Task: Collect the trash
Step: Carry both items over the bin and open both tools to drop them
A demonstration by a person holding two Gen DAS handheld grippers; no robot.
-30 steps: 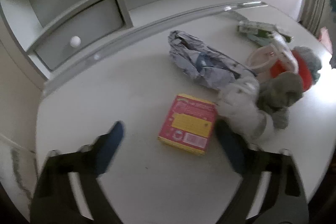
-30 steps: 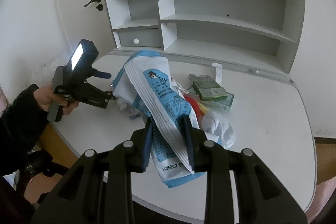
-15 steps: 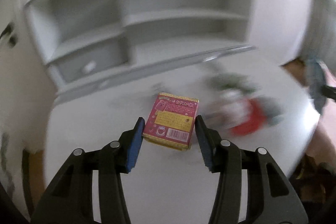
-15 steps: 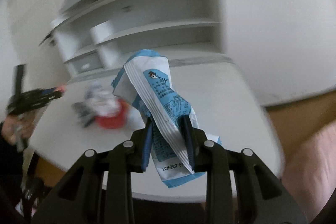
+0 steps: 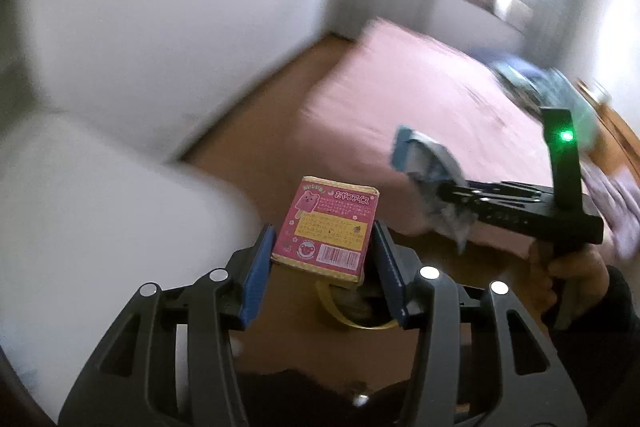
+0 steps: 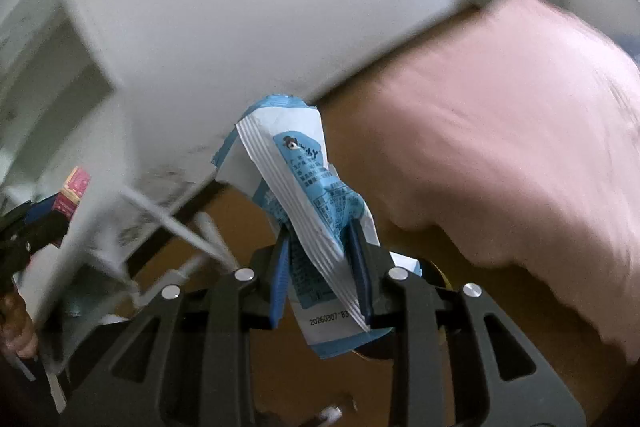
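- Two grippers in view, each carrying one piece of trash, both pointing steeply down toward the wooden floor (image 5: 280, 99).
- Left gripper (image 5: 324, 263): jaws clamped on the sides of the pink box (image 5: 326, 229), printed face toward the camera, box upright between the blue pads.
- Right gripper (image 6: 322, 267): jaws pinching the blue-and-white wrapper (image 6: 304, 195) low down; its top sticks up toward 12 o'clock, the date-stamped end hangs toward the camera.
- From the left wrist view, the right gripper (image 5: 432, 187) sits at 3 o'clock, level, green light lit on its upright mount; right hand (image 5: 568, 271) wraps its grip, dark sleeve behind.
- From the right wrist view, the left gripper shows at 9 o'clock with the pink box (image 6: 74, 193), blurred.
- Yellow rim (image 5: 348, 319) of a round container directly under the pink box; contents unclear.
- Pink bed (image 5: 400, 95) at 1–3 o'clock, white wall (image 5: 160, 7) at 11 o'clock, white worktop (image 5: 80, 207) at 9 o'clock.
- Heavy motion blur.
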